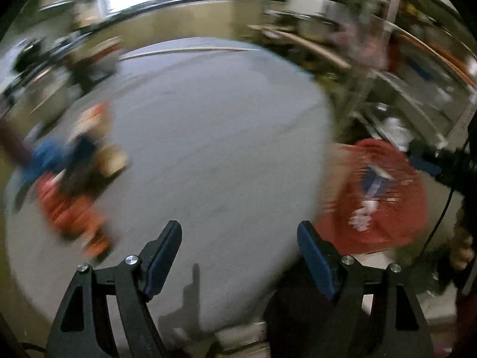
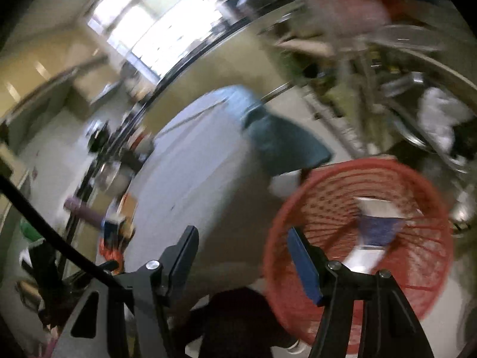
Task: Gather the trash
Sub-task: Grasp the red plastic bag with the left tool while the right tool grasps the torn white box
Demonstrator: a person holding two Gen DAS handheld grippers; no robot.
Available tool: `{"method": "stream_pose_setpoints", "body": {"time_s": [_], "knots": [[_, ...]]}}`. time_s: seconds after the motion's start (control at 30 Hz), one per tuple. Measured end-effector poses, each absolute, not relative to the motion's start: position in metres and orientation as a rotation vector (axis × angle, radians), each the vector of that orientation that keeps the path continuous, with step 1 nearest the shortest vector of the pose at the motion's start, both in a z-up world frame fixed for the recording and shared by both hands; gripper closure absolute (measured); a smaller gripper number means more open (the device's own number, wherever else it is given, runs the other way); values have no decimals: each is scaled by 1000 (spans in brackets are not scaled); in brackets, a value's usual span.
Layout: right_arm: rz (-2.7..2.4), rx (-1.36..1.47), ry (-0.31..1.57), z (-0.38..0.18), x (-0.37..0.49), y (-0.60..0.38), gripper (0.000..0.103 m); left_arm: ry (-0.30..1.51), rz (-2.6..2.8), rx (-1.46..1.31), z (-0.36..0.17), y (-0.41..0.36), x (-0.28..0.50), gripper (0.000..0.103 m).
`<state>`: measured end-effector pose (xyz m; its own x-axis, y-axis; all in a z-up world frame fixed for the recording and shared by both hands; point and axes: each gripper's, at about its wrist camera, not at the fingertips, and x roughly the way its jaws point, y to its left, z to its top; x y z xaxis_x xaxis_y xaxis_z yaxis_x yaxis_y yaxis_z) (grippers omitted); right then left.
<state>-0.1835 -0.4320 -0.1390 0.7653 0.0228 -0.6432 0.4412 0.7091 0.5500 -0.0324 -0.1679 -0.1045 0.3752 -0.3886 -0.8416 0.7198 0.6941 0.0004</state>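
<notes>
Both views are smeared, so I record only coarse detail.

Left gripper [image 1: 238,256]: jaws stand apart with nothing between the pads; I see bare table [image 1: 214,149] through the gap. Ahead of the jaws the grey round tabletop is clear over a wide stretch. Its curved edge runs just outside the right-hand jaw and swings away far ahead. Beyond that edge, off the right-hand jaw, sits the red mesh basket [image 1: 378,191], below table level, with blue and white scraps inside. Off the left-hand jaw and forward lies the trash pile [image 1: 71,179]: orange, blue and tan pieces bunched near the table's left rim, too blurred to tell apart. A shelf rack [image 1: 417,83] crowds the space past the basket. The other gripper's tip shows at the far right, by the basket's far side.

Right gripper [image 2: 243,256]: jaws apart, nothing held. The right-hand jaw overlaps the near rim of the red mesh basket [image 2: 357,238]; I cannot tell whether they touch. Paper and a blue item lie in the basket. Between the jaws and forward is the table [image 2: 190,185] surface, open. A teal cloth [image 2: 283,140] hangs over the table's far edge, ahead. The trash pile [image 2: 114,232] lies beyond the left-hand jaw.
</notes>
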Motion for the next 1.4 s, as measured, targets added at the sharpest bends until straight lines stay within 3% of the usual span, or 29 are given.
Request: {"method": "stream_pose_setpoints", "body": {"time_s": [0.2, 0.53, 0.87, 1.17, 1.2, 1.23, 1.27, 1.4], "knots": [[-35, 717, 736, -135, -100, -367, 37, 915, -499, 281, -100, -62, -1, 23], [233, 791, 876, -141, 26, -259, 37, 999, -319, 15, -112, 36, 53, 23], [231, 1053, 943, -172, 114, -224, 37, 1046, -364, -144, -115, 55, 94, 23], [168, 1242, 881, -208, 151, -221, 37, 1075, -387, -213, -121, 57, 111, 23], [163, 1238, 874, -209, 153, -220, 38, 1080, -388, -214, -122, 56, 112, 23], [157, 1229, 871, -209, 154, -219, 46, 1085, -388, -213, -123, 56, 113, 23], [150, 1204, 872, -209, 154, -218, 64, 1089, -387, -212, -123, 56, 115, 23], [149, 1153, 825, -198, 137, -232, 63, 1086, -388, -217, -120, 54, 119, 23]]}}
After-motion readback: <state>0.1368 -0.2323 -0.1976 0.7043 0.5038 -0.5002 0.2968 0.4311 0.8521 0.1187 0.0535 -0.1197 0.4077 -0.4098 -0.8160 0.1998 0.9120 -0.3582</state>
